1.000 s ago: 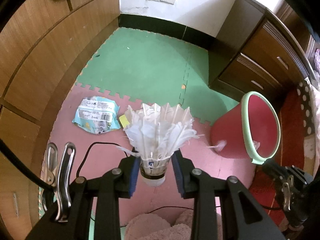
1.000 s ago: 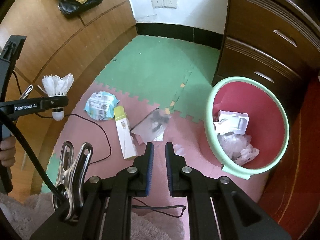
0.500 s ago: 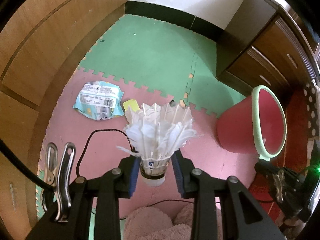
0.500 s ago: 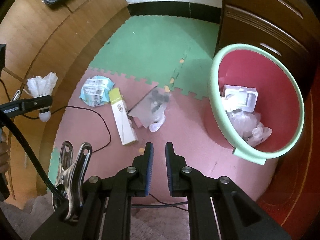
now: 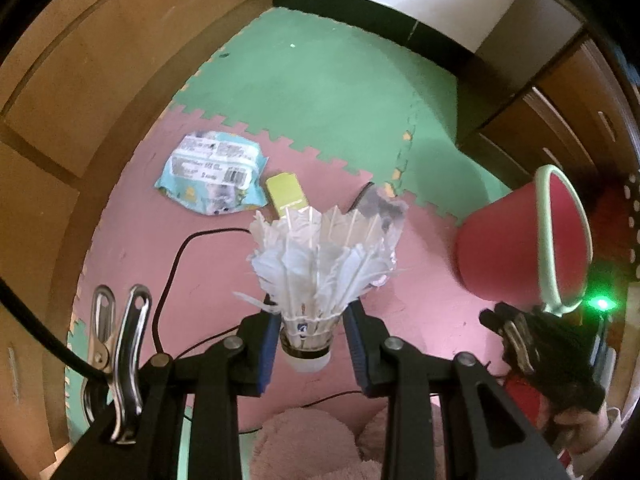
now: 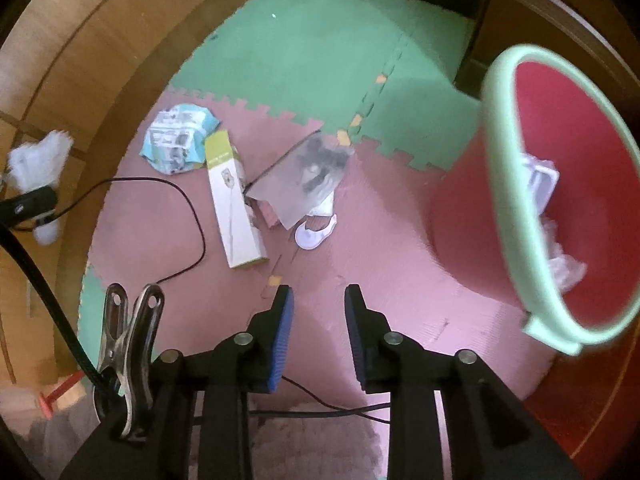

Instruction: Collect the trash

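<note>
Left tongs (image 5: 308,338) pinched the shuttlecock (image 5: 320,264), bin-bound; right tongs (image 6: 318,312), empty, were spreading over floor litter for another grab.

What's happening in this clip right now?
A person with a gripper in each hand is picking trash off a foam mat floor. The left gripper is clamped on a white feather shuttlecock. The right gripper holds nothing and its jaws are opening above the pink mat. A blue snack wrapper, a long white-and-green box and a clear plastic bag lie on the floor. The red bin already holds some trash.
</note>
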The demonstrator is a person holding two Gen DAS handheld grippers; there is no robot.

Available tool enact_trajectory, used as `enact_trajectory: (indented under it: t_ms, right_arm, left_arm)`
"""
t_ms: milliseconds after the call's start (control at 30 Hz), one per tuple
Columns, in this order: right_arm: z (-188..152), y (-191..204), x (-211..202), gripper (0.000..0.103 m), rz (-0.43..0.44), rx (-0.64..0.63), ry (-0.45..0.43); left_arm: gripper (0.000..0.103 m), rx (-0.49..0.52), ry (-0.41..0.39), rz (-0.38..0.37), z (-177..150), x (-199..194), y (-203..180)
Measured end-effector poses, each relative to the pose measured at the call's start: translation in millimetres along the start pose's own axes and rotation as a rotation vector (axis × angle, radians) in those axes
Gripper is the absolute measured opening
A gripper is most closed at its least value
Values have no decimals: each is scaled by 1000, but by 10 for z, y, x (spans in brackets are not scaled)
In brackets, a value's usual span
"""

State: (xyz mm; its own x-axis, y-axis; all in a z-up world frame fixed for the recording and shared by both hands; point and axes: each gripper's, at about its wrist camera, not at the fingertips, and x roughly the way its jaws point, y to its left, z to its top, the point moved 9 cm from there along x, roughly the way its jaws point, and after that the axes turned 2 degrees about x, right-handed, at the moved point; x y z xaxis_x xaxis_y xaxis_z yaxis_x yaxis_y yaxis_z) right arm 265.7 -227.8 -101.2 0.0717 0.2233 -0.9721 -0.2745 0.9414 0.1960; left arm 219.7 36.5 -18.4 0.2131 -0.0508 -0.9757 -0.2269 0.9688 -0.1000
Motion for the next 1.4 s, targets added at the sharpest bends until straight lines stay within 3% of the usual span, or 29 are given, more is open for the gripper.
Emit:
enact_trajectory:
  t_ms: [600, 767, 1133, 1267, 1400]
  right_arm:
    - [97, 233, 1624, 36, -57, 27, 99]
    - [118, 255, 1988, 46, -103, 6, 117]
    - [261, 272, 2385, 47, -147, 5, 144]
    - [317, 302, 2436, 60, -151, 15, 132]
    - [353, 338, 2468, 60, -180, 1, 128]
  left_arm:
    - [32, -116, 35, -1, -455, 526, 626]
    - [32, -142, 51, -7, -559, 609, 741]
    - [32, -174, 68, -9, -614, 736, 874]
    - [32, -172, 72, -11, -634, 756, 863]
    - [32, -179, 79, -17, -660, 781, 854]
